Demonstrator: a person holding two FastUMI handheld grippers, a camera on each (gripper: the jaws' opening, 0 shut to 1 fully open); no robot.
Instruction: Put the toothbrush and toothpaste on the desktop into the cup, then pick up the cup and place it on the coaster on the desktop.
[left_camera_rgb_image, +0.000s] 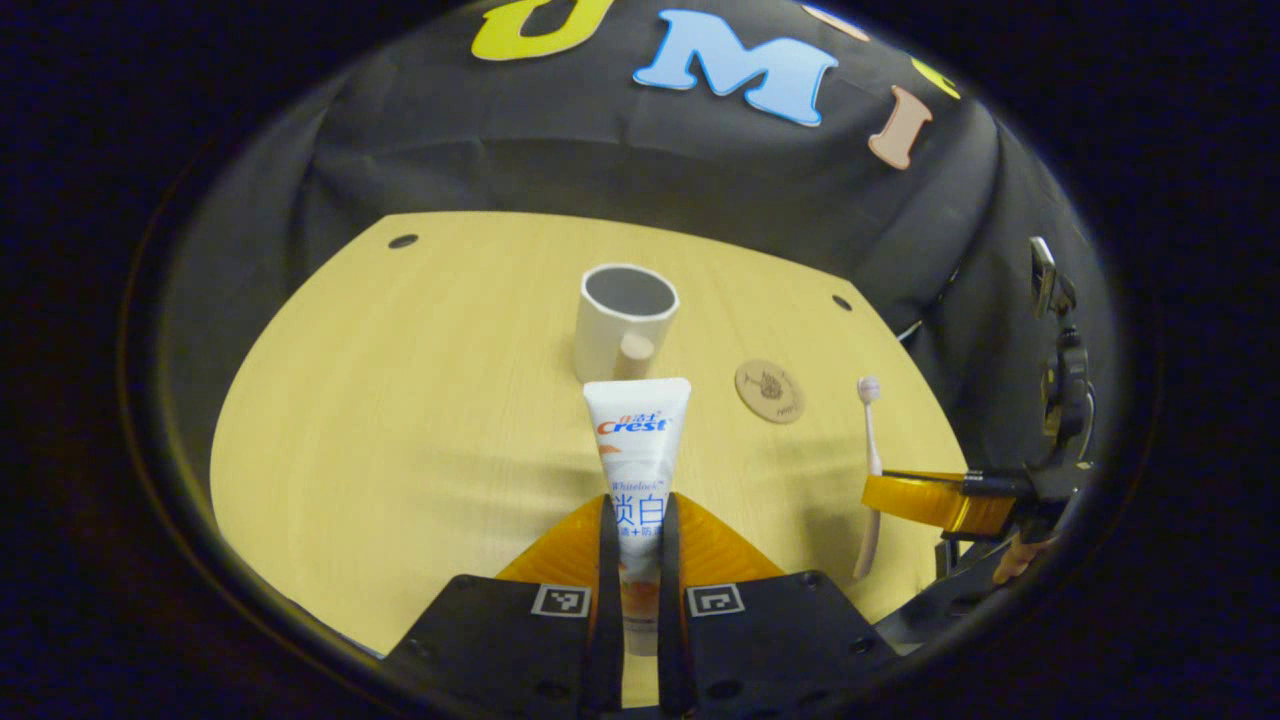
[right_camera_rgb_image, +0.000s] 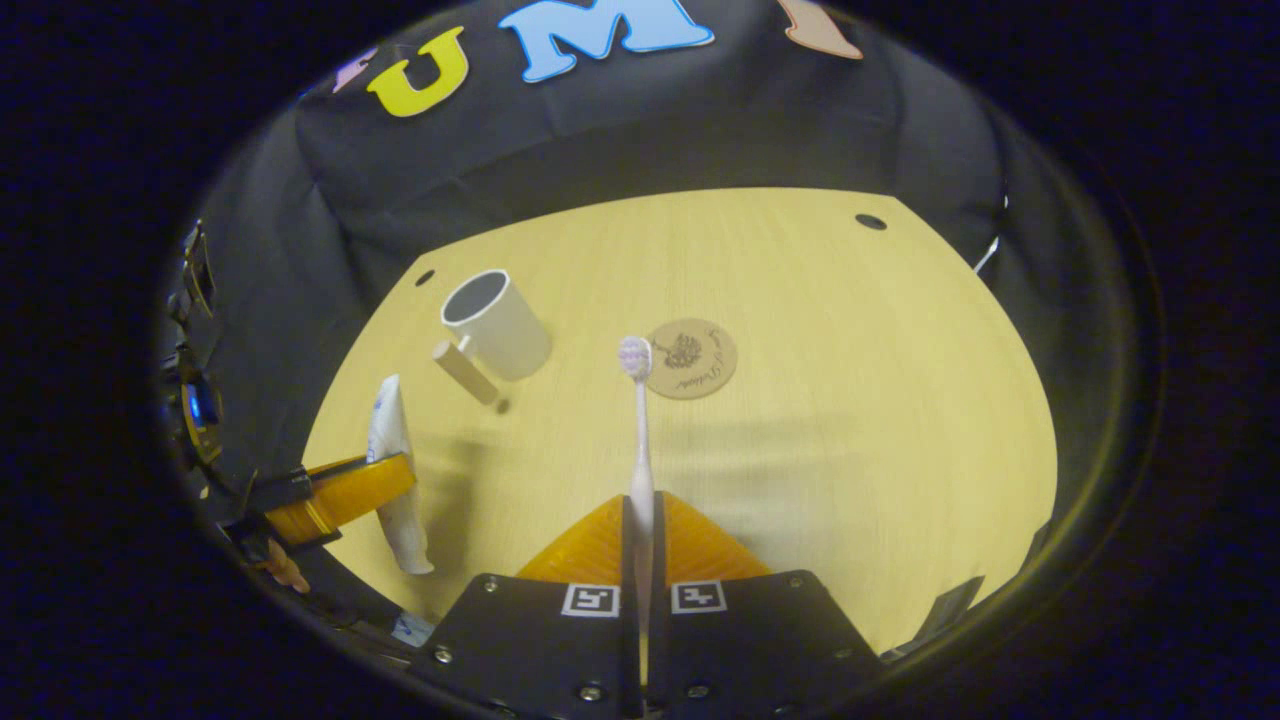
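- One cup (left_camera_rgb_image: 626, 322), white, upright on the worktop (left_camera_rgb_image: 420, 400), mouth open; short wooden peg handle on its side. Taken as landmark for all places below.
- Same cup (right_camera_rgb_image: 497, 324) seen in the right gripper view, handle peg pointing toward the camera side.
- One coaster (left_camera_rgb_image: 769, 391), round, brown, flat on the worktop, just right of the cup in the left gripper view, apart from it. Also seen at (right_camera_rgb_image: 691, 358) in the right gripper view.
- One toothpaste (left_camera_rgb_image: 637, 450) tube, white, flat crimped end toward the cup, on the near side of the cup, lifted off the worktop.
- Left claw (left_camera_rgb_image: 637, 560): narrow, both fingers pressed on the tube's lower body. Same claw seen from the side at (right_camera_rgb_image: 345, 495) in the right gripper view, tube (right_camera_rgb_image: 392, 470) standing up through it, near side of the cup.
- One toothbrush (right_camera_rgb_image: 640, 440), pale, upright, bristle head on top, right of the cup and just left of the coaster in the right gripper view.
- Right claw (right_camera_rgb_image: 640, 560): narrow, both fingers closed on the brush handle. Same claw seen at (left_camera_rgb_image: 935, 500) in the left gripper view, brush (left_camera_rgb_image: 872, 470) passing through it, right of the coaster and well apart from the cup.
- Count of claws: two, each loaded with one item.
- Three small dark holes seen near the far edges of the worktop, behind the cup.
- Nothing visible inside the cup, as far as its mouth shows.
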